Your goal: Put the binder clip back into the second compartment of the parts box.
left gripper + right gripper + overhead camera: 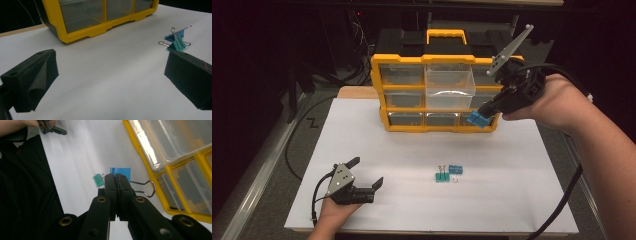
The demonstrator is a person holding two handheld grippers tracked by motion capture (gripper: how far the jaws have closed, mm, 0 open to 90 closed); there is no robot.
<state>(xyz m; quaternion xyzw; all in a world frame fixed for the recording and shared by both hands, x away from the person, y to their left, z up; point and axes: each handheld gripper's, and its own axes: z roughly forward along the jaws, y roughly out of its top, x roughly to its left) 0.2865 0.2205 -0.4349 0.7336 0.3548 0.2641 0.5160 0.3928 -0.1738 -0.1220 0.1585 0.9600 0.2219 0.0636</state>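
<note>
Blue binder clip (479, 119): clamped between the closed jaws of the right gripper (485, 111), held in the air in front of the lower right drawers of the yellow organizer (404, 128).

Left to right across the white table (377, 150):
- Left gripper (367, 173): rests near the front left edge, jaws wide apart, nothing between them.
- Green binder clip (441, 176) and a second blue clip (456, 169): lie side by side at mid-table, well apart from both grippers.
- Organizer: stands at the rear; its middle clear drawer (450, 83) is pulled out.
</note>
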